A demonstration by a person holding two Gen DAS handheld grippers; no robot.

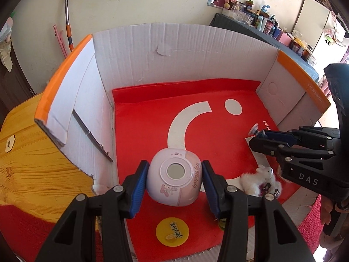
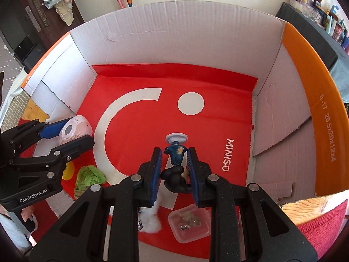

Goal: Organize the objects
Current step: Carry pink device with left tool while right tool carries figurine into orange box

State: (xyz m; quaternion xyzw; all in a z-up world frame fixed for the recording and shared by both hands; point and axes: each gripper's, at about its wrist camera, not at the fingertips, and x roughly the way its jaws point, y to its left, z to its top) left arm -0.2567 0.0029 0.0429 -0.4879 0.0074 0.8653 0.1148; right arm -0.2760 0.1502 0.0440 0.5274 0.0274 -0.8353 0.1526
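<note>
Lining box (image 2: 174,32): red bag (image 2: 207,122), plush bunny (image 1: 261,178), yellow disc (image 1: 172,231).

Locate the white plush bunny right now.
White plush bunny lies on the red liner in the box, right of the pink device in the left gripper; in right wrist view, beside the clear container.

Box floor (image 2: 139,120) centre probably clear
</note>
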